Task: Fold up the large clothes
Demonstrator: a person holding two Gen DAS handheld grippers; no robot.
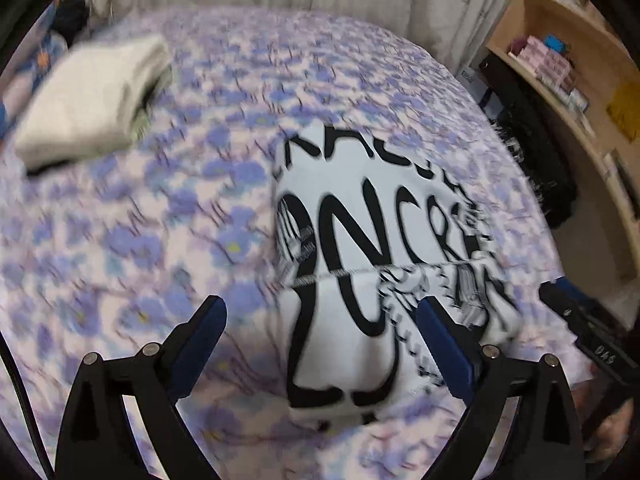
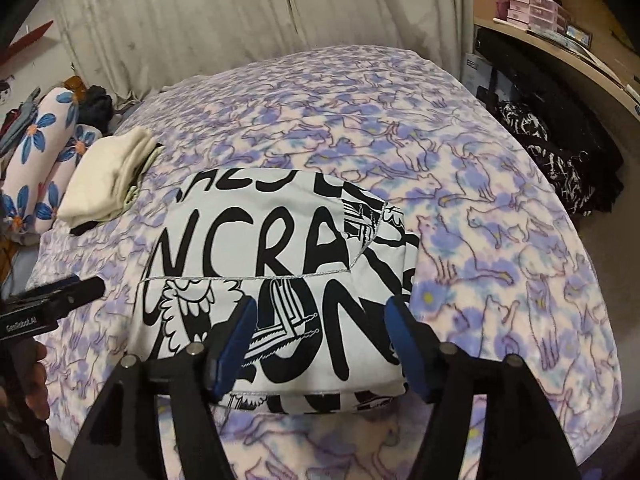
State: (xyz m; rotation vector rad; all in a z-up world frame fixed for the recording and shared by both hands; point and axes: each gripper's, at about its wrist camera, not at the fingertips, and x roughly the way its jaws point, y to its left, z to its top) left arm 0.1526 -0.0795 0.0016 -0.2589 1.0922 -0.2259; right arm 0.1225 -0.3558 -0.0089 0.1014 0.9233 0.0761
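Right gripper [image 2: 320, 344], jaws spread and empty, hung directly over the near edge of the folded printed garment [image 2: 280, 260], long axis running away ahead; left gripper [image 1: 320, 340], likewise spread, stood leftward

Folded white garment [image 2: 276, 280] with bold black lettering and drawings, flat on the purple cat-print blanket [image 2: 500, 240].
Lies as a compact rectangle, a stitched hem crossing its middle and a folded-over flap at 1 o'clock; sits near the blanket's 6 o'clock edge, well apart from the folded cream garment [image 2: 110, 178] at 10 o'clock.
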